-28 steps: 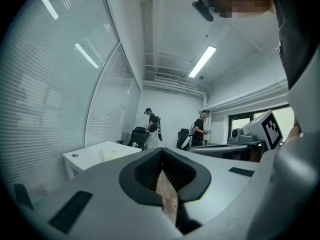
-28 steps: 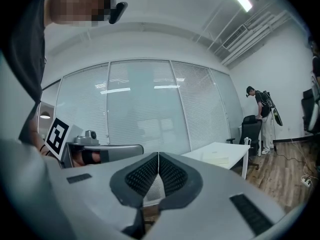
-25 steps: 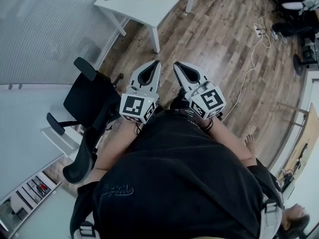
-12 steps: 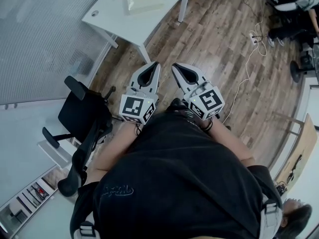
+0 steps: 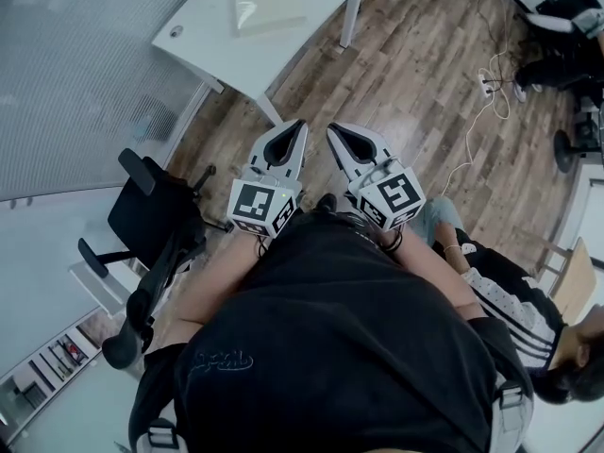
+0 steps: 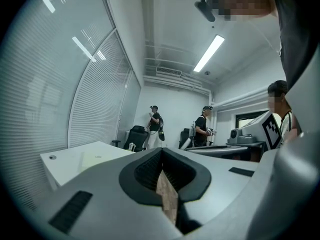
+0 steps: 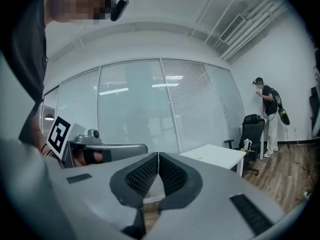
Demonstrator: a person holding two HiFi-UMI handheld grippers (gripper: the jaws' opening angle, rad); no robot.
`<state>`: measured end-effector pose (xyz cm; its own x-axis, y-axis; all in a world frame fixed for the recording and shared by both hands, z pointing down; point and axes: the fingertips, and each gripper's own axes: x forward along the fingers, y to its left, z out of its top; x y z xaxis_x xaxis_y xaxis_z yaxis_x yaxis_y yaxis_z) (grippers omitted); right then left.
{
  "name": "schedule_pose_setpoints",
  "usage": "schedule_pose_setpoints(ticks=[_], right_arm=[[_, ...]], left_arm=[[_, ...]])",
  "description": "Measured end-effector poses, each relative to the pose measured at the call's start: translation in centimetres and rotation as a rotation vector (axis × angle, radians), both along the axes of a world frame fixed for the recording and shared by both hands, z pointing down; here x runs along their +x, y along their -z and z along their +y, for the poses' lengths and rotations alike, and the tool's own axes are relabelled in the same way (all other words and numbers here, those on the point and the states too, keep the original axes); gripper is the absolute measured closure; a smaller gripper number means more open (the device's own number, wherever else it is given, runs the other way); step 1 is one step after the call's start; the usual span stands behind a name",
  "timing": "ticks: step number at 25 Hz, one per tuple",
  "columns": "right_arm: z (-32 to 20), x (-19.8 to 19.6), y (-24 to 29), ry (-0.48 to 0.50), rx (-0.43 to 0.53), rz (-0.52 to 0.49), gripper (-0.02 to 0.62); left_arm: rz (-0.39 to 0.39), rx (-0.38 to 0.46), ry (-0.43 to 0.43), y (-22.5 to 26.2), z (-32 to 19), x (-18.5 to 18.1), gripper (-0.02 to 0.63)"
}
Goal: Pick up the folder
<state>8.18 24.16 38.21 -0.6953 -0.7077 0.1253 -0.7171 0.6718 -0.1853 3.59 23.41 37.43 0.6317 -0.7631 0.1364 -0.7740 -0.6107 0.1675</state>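
A pale cream folder (image 5: pixel 269 6) lies flat on a white table (image 5: pixel 203 41) at the top of the head view. My left gripper (image 5: pixel 299 125) and right gripper (image 5: pixel 331 128) are held side by side in front of me, over the wooden floor, well short of the table. Both are shut with nothing between their jaws. In the left gripper view the white table (image 6: pixel 75 160) shows ahead at the left, the folder (image 6: pixel 96 157) a faint pale patch on it. The right gripper view shows the same table (image 7: pixel 217 155) ahead at the right.
A black office chair (image 5: pixel 156 225) stands at my left, close to the table leg. A seated person (image 5: pixel 500 286) is at my right. A white cable (image 5: pixel 477 111) and power strip lie on the floor. Two people (image 6: pixel 155 125) stand at the far wall. Glass partitions with blinds (image 7: pixel 150 109) line the room.
I have walked toward the table: it and the folder have come further into the head view. The chair has slid lower left. A seated person has appeared at the right. Both grippers stay shut.
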Motion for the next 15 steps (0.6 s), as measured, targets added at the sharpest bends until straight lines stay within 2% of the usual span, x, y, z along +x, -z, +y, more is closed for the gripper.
schedule_pose_setpoints(ticks=[7,15], right_arm=[[-2.9,-0.6,-0.8,-0.007,-0.021,0.007,0.572],[-7.7,-2.1,-0.9,-0.034,-0.031,0.006,0.572]], left_arm=[[0.022,-0.024,0.009,-0.8,-3.3,-1.0,0.592],[0.022,-0.025,-0.031,-0.7,-8.0,-2.1,0.592]])
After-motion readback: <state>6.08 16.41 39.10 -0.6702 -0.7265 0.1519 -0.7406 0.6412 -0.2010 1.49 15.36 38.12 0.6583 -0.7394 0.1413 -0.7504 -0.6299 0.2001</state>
